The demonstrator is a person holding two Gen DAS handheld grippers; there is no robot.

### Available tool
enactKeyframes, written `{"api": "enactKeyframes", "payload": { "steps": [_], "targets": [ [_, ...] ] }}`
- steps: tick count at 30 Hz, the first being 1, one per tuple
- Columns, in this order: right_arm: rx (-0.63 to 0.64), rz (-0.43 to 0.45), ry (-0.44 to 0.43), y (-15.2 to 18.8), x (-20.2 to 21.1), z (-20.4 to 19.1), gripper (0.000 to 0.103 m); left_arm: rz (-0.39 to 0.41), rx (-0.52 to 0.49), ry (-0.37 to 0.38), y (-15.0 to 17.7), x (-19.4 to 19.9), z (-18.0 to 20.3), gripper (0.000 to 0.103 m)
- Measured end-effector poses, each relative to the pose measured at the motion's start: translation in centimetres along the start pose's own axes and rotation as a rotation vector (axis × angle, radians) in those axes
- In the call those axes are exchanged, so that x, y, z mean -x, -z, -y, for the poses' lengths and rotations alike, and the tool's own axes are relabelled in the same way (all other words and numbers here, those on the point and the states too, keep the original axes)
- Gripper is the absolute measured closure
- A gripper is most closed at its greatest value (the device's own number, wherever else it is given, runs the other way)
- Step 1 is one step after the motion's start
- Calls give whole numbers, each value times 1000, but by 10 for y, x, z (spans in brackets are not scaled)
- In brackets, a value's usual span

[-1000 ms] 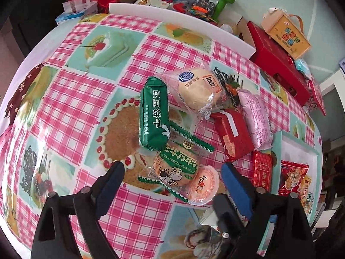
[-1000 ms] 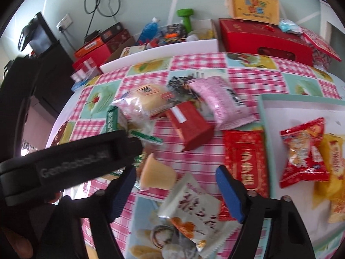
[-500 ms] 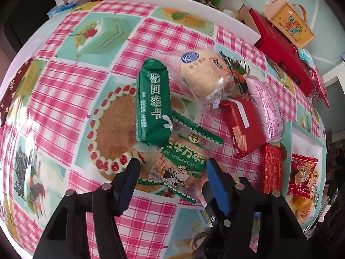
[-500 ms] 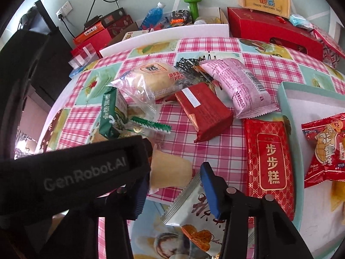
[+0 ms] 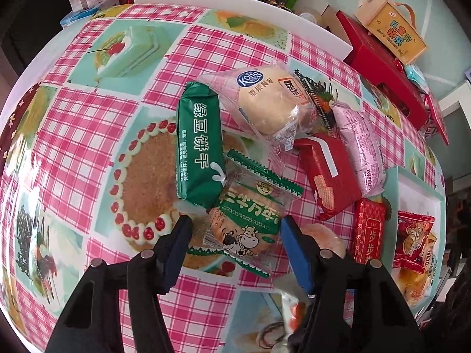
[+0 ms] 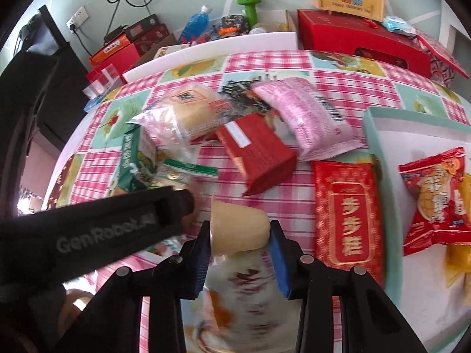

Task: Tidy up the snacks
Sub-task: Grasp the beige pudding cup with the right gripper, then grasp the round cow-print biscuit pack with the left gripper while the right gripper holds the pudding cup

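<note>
Your right hand-held gripper is clamped on the jelly cup lying on its side just off the table – likely bound for the tray – while your left hand-held gripper straddles the cow-print cracker packet, its fingers apart and not yet gripping.

The white crinkled snack packet under the right gripper is motion-blurred, its print unreadable. The black left gripper body hides the clear cow-printed biscuit packet behind it. The yellow snack bag is cut off by the lens edge.
</note>
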State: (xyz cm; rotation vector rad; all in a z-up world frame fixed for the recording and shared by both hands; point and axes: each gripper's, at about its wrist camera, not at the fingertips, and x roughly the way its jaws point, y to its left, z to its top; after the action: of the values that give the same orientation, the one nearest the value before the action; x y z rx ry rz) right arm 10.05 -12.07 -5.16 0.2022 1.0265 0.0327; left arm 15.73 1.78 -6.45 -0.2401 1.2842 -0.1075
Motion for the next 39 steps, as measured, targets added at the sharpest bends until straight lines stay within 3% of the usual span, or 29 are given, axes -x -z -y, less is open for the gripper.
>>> {"api": "enactKeyframes", "payload": {
  "steps": [11,30,39],
  "targets": [
    [-35,-18,19,-1,7,25,63,7,-33,-39,-4,-9,13,38],
    [-18,-29,12,0,7,24,63,40,-128,-166,6,-25,63,37],
    [-18,-31,8,1,7,24,63,38,-124,-147,7,-20,69,40]
  ]
}}
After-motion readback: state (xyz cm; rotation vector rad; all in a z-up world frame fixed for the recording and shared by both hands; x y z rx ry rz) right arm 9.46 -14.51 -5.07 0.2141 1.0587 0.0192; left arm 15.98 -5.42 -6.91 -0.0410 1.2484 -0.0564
